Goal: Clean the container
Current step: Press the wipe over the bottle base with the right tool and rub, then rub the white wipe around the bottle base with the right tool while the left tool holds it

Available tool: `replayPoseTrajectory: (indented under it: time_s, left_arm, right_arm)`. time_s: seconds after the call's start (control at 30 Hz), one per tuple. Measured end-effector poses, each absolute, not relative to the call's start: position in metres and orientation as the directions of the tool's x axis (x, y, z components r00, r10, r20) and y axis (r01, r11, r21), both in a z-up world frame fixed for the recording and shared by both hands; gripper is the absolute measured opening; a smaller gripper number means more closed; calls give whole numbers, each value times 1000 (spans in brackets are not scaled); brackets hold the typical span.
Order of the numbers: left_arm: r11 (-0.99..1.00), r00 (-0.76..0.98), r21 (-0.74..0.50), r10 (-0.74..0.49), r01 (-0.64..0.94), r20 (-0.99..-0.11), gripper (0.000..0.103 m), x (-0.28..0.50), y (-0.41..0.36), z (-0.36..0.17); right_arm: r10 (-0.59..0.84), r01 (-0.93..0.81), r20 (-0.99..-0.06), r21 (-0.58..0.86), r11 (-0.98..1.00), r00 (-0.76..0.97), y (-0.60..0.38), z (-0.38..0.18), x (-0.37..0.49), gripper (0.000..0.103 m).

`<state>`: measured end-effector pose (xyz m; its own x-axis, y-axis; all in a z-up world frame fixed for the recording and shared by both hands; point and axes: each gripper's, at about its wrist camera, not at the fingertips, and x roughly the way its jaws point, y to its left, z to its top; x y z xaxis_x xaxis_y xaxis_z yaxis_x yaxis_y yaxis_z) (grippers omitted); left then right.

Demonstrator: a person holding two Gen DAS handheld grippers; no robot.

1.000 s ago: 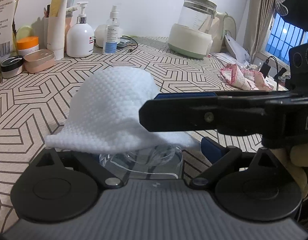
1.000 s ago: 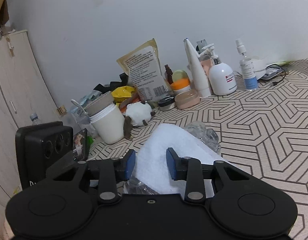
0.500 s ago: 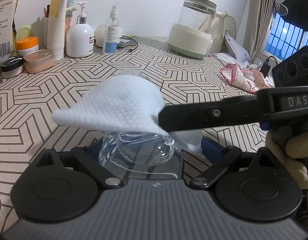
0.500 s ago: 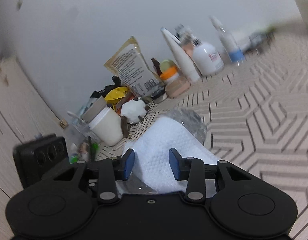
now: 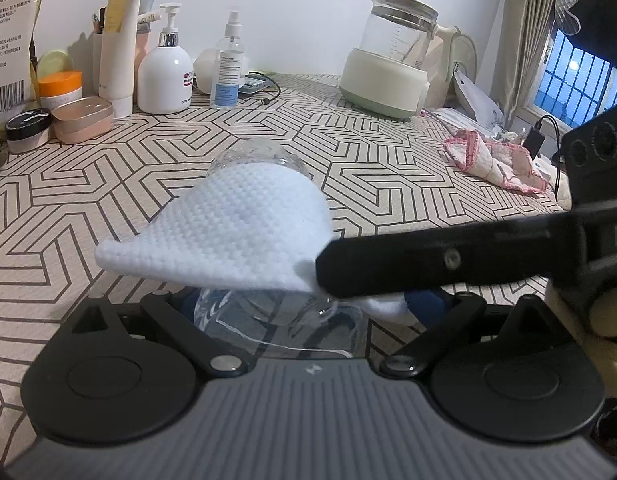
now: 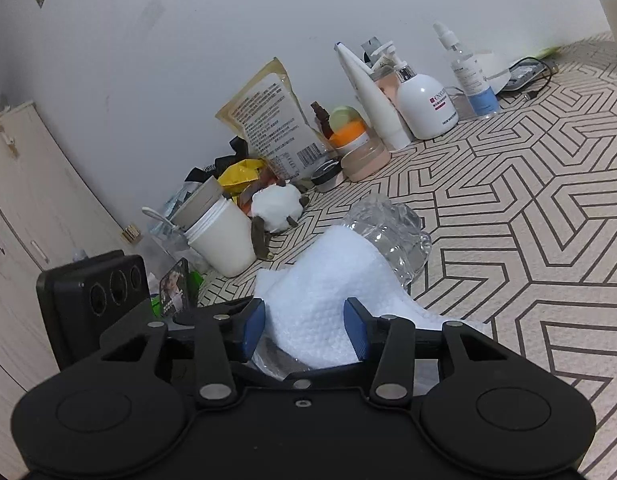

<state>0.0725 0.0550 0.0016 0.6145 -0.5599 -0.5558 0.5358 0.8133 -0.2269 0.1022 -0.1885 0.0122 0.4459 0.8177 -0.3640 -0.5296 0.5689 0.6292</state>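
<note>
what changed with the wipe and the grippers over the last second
The white wipe has slid back along the clear container, baring its far end. The right gripper rolled, and its jaws have just been opening, the wipe between them. The left gripper stayed clamped around the container. The bottles and kettle on the patterned table did not move.

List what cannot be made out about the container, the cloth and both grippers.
- Left wrist view: the white cloth covers the middle of the clear container.
- Same view: pads of the left gripper sit mostly behind the container.
- Right wrist view: the right gripper has just been opening; cloth folds hide whether its pads press.
- Container's mouth: hidden by gripper bodies in both views.
</note>
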Motion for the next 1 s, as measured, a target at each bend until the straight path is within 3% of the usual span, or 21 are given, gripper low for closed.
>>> replayPoseTrajectory:
  time_s: [0.5, 0.63, 0.7, 0.83, 0.93, 1.0]
  left_arm:
    - [817, 618, -218, -552, 533, -559, 98, 72, 63, 2]
    - [817, 618, -215, -552, 534, -560, 98, 73, 58, 2]
    - [816, 617, -219, -554, 535, -559, 98, 73, 57, 3]
    - [813, 614, -222, -559, 538, -558, 98, 73, 56, 3]
    - [815, 616, -219, -555, 536, -559, 98, 73, 56, 4]
    - [816, 616, -219, -554, 535, -560, 98, 72, 55, 3]
  right_arm:
    - [838, -376, -341, 776, 507, 427, -200, -11, 147, 60]
    - [859, -358, -312, 810, 464, 406, -201, -5, 151, 78]
    - [860, -348, -304, 820, 455, 409, -201, -1, 155, 81]
    - [791, -347, -391, 742, 574, 471, -191, 8, 161, 81]
    - [735, -397, -438, 638, 659, 517, -177, 12, 159, 63]
    - [713, -424, -440, 588, 689, 547, -173, 15, 155, 61]
